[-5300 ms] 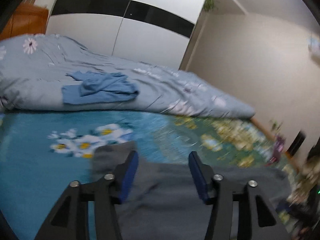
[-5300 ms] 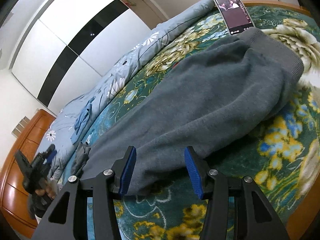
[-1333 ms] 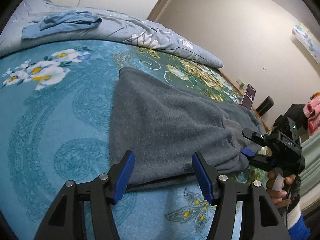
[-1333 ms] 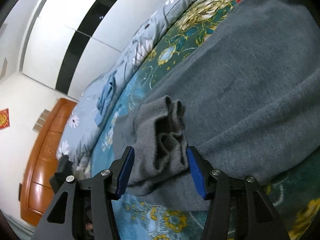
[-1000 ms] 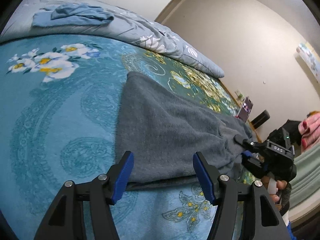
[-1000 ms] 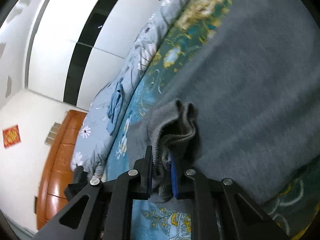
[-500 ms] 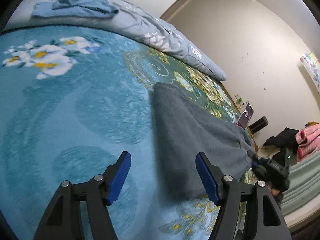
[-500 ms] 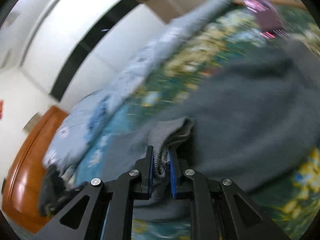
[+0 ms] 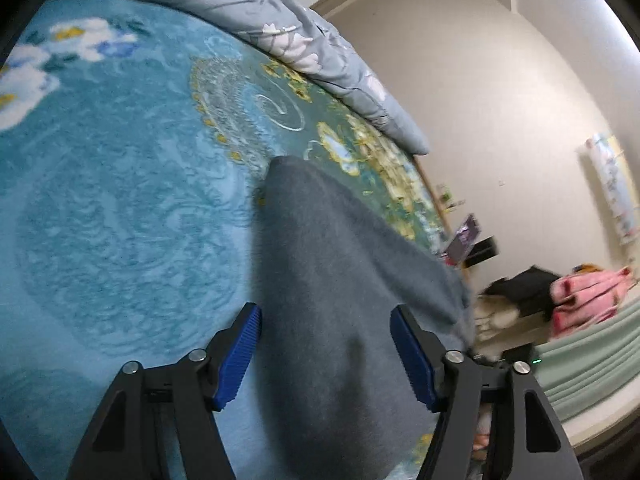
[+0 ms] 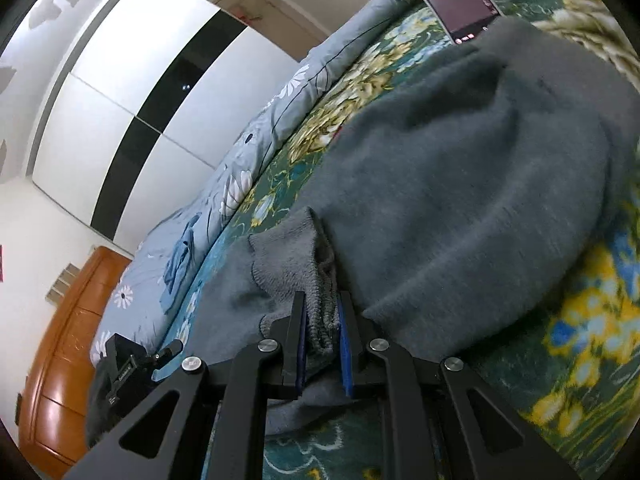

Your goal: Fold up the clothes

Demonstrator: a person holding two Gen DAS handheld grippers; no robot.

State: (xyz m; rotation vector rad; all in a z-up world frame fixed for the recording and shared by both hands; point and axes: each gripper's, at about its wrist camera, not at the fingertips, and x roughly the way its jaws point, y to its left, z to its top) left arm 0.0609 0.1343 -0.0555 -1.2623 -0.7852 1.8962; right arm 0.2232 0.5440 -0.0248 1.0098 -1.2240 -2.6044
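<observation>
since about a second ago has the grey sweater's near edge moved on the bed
Yes. In the left wrist view the grey sweater has drawn in rightward, away from the white flowers, baring more teal blanket.

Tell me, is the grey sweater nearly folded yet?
Not yet. Done: the grey sweater lies spread on the flowery bedspread. In hand: the right gripper is shut on the sweater's ribbed cuff, lifting the sleeve over the body. The left gripper is open above the sweater, holding nothing. Left: laying that sleeve down and all the other folds.
</observation>
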